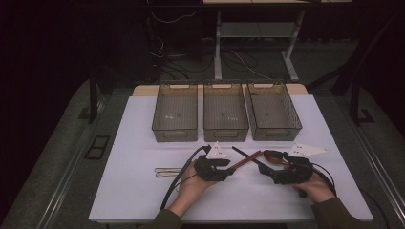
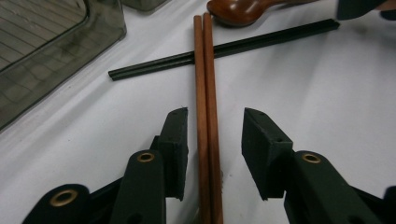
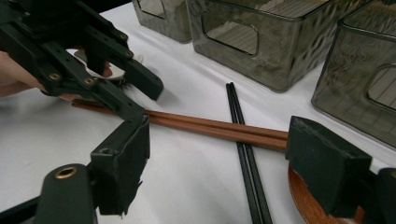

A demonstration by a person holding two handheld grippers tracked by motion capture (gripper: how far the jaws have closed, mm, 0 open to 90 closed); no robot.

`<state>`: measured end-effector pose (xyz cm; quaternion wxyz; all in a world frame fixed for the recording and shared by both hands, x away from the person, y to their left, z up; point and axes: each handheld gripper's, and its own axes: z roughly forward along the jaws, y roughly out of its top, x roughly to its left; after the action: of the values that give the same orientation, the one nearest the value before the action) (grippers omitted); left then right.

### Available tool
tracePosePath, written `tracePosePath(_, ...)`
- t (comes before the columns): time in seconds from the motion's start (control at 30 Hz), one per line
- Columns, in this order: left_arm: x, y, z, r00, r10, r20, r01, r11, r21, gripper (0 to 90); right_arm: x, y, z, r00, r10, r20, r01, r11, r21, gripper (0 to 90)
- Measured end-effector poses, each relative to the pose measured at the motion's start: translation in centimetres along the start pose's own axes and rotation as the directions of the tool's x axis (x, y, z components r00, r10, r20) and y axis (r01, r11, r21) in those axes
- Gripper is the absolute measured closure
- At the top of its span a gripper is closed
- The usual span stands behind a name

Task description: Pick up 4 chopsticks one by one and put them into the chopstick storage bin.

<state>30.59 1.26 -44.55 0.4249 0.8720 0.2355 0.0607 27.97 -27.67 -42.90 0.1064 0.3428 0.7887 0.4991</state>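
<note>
- The pair of long reddish-brown wooden chopsticks (image 2: 207, 93) lies flat on the white surface (image 1: 143, 191), between the two hands.
- In the left gripper view the sticks run straight away from the camera, right down the gap between the left tongs (image 2: 215, 140). Their long way points the same way as the tongs do.
- The left tongs are apart, with one black pad on each side of the sticks. I judge the pads are not touching the wood yet.
- The left tongs are the nearer ones to the sticks, so the left hand looks ready to pinch them.
- A pair of thin black chopsticks (image 2: 224, 49) lies under the brown pair and crosses it near the far end.
- The right tongs (image 3: 215, 154) are also apart and hold nothing. The far end of the brown sticks lies near their right pad, and a brown wooden spoon (image 3: 313, 200) sits just under it.
- Three see-through grey plastic bins (image 1: 225, 117) stand in a row farther back, well apart from the sticks.
</note>
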Motion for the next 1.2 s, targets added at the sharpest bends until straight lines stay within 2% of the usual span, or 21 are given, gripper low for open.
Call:
tracePosePath(0.2, -0.01, 0.14, 0.66, 0.9997, 0.015, -0.021, -0.014, 0.9986, 0.051, 63.9, 0.03, -0.01, 0.05, 1.0000, -0.003, -0.002, 0.003, 1.000, 0.001, 21.6)
tracePosePath(0.23, -0.10, 0.15, 0.77, 0.9995, 0.013, -0.028, -0.012, 0.9989, 0.046, 64.5, 0.05, -0.01, 0.06, 1.0000, -0.003, -0.003, 0.003, 1.000, 0.002, 21.5)
tracePosePath(0.47, -0.12, 0.10, 0.95, 0.9992, 0.033, -0.022, -0.031, 0.9966, 0.077, 69.4, 0.09, 0.01, 0.06, 1.0000, -0.005, -0.005, 0.005, 1.000, 0.000, 21.5)
tracePosePath(0.67, -0.11, 0.06, 0.96, 0.9992, 0.030, -0.026, -0.028, 0.9965, 0.079, 75.0, 0.10, 0.01, 0.05, 0.9999, -0.005, -0.011, 0.005, 1.000, -0.003, 21.6)
tracePosePath(0.7, -0.15, 0.05, 1.01, 0.9994, 0.019, -0.028, -0.017, 0.9974, 0.071, 76.0, 0.12, 0.00, 0.07, 0.9999, -0.005, -0.011, 0.005, 1.000, -0.002, 21.6)
tracePosePath(0.93, -0.03, 0.03, 1.00, 0.9994, 0.026, -0.024, -0.024, 0.9969, 0.074, 76.4, 0.19, 0.01, 0.08, 0.9999, -0.004, -0.016, 0.004, 1.000, -0.003, 21.5)
tracePosePath(0.97, -0.13, 0.00, 1.04, 0.9997, 0.015, -0.018, -0.014, 0.9976, 0.067, 74.8, 0.19, 0.01, 0.08, 0.9999, -0.005, -0.016, 0.005, 1.000, -0.003, 21.6)
tracePosePath(1.03, -0.17, 0.01, 1.04, 0.9993, 0.030, -0.020, -0.028, 0.9970, 0.072, 72.8, 0.21, 0.02, 0.07, 0.9999, -0.005, -0.016, 0.005, 1.000, -0.002, 21.6)
tracePosePath(1.2, -0.20, 0.00, 1.03, 0.9984, 0.045, -0.035, -0.042, 0.9964, 0.073, 76.8, 0.21, 0.03, 0.06, 0.9998, -0.005, -0.017, 0.005, 1.000, -0.004, 21.6)
